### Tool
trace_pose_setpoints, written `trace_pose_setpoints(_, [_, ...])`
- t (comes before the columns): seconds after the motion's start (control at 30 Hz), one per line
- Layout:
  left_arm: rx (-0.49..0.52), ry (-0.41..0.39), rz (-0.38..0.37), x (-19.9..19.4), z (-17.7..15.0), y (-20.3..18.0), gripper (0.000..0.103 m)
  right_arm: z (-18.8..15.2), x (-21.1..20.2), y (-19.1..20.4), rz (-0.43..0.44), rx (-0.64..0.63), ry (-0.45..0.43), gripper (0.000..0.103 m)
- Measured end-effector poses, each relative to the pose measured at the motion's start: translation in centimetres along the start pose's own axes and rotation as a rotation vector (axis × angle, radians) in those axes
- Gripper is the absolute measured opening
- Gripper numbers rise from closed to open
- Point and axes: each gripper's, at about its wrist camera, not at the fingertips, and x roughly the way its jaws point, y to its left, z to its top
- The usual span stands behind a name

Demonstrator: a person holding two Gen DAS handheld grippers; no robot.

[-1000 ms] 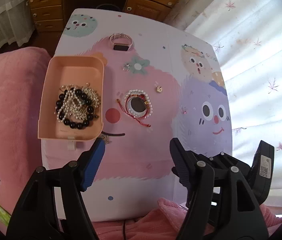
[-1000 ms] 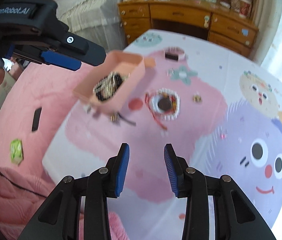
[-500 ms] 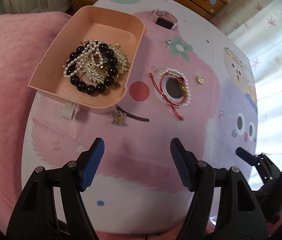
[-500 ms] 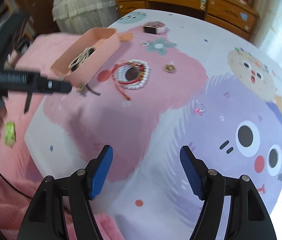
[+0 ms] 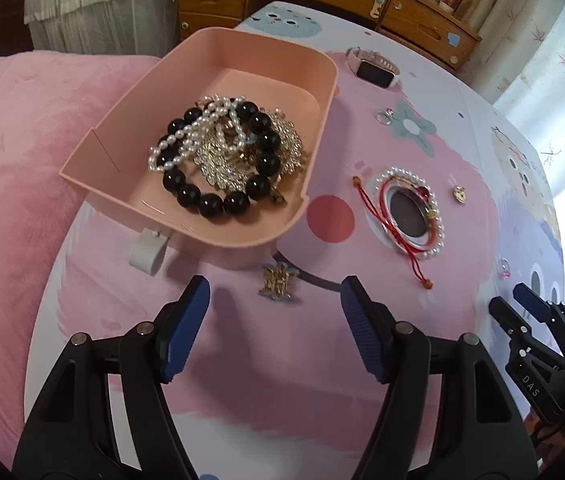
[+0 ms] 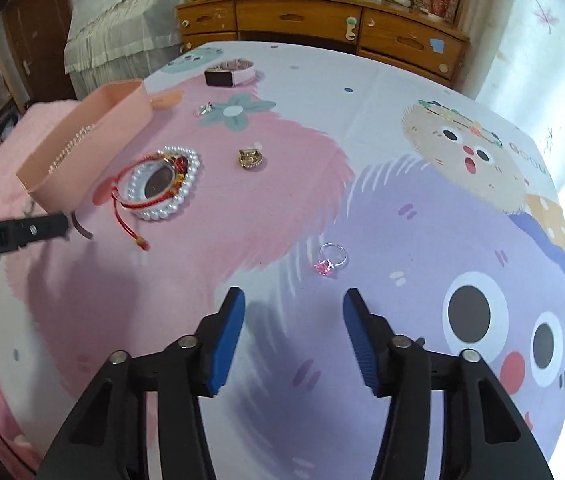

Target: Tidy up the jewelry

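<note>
Jewelry tray (image 5: 324,92), "DAS" on right tool (image 5: 522,312), left tool (image 5: 274,308) gaping

Count from my two cameras. One pink tray (image 5: 314,92). In it: one black bead bracelet (image 5: 218,200), one pearl strand (image 5: 186,140), a tangle of gold-tone pieces (image 5: 226,160) I can't separate.

Loose on the surface (image 6: 362,100):
- watch (image 6: 228,74): one
- rings: two, a pink-stone ring (image 6: 332,259) and a small silver ring (image 6: 203,109)
- pearl bracelet (image 6: 186,184): one
- red cord bracelet (image 6: 122,208): one
- gold charm (image 6: 250,158): one
- gold brooch (image 5: 279,281): one

My claws: two.
</note>
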Motion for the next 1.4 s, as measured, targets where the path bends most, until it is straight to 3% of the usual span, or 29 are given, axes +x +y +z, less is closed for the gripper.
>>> trace_pose_setpoints(0.17, [0.042,-0.010,0.026,1.1,0.0,-0.6,0.050,0.3,0.7,0.0,0.004,0.008,-0.016,0.047])
trace_pose_setpoints(0.4, [0.134,-0.040,0.070,1.2,-0.5,-1.3,0.042,0.6,1.2,-0.3,0.011,0.039,-0.025,0.047])
trace_pose_setpoints(0.6, [0.125,-0.050,0.081,0.5,-0.8,-0.1,0.020,1.3,1.5,-1.0,0.011,0.063,-0.037,0.031])
trace_pose_setpoints(0.83, [0.153,-0.044,0.047,0.2,-0.9,0.4,0.019,1.6,1.5,-2.1,0.009,0.115,-0.028,0.011])
trace_pose_setpoints(1.13, [0.154,-0.036,0.037,-0.7,-1.5,1.6,0.019,1.9,1.4,-1.3,0.058,0.174,-0.008,0.010])
trace_pose_setpoints(1.4, [0.172,0.016,0.050,-2.6,-2.9,4.7,0.019,2.6,0.8,4.2,0.156,0.146,0.012,0.010])
